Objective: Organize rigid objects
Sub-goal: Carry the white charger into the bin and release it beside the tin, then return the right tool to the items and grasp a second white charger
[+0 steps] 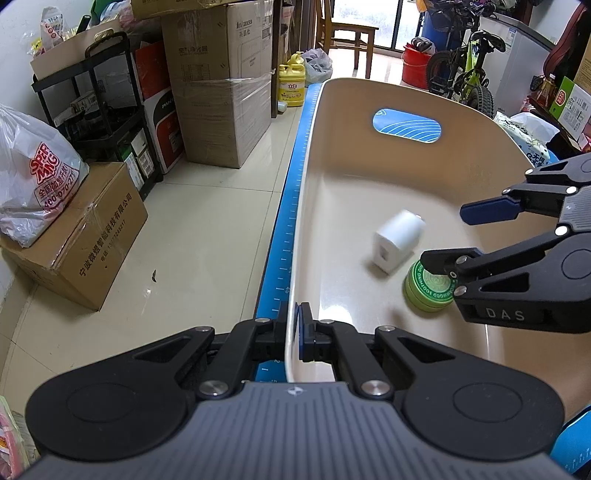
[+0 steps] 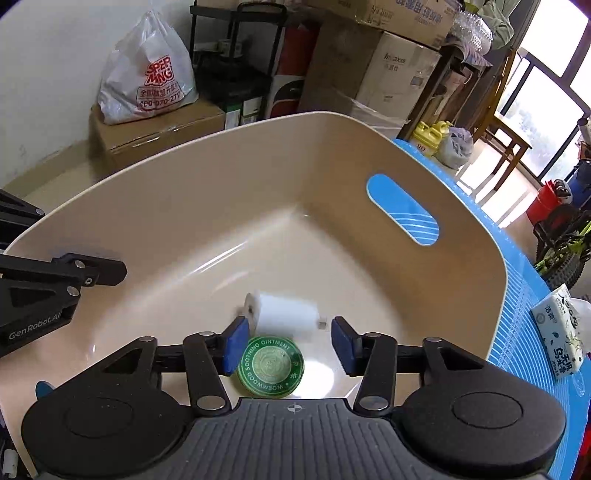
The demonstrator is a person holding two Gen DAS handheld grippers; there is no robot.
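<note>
The left gripper (image 1: 299,332) pinches the beige bin's (image 1: 332,192) rim. Inside the bin, the right gripper (image 2: 288,341) gapes wide above the green tin (image 2: 271,371), with the white bottle (image 2: 284,312) lying just beyond.

A lived-in home room, partly used for storage, is being shown. Taped cartons (image 1: 218,92) are being stacked by the wall beside a black shelf (image 1: 92,110) and a shopping bag (image 2: 147,74). A child's bicycle (image 1: 469,70), a wooden chair (image 1: 347,29) and a detergent jug (image 1: 291,85) are being kept on the tiled floor (image 1: 207,221).
</note>
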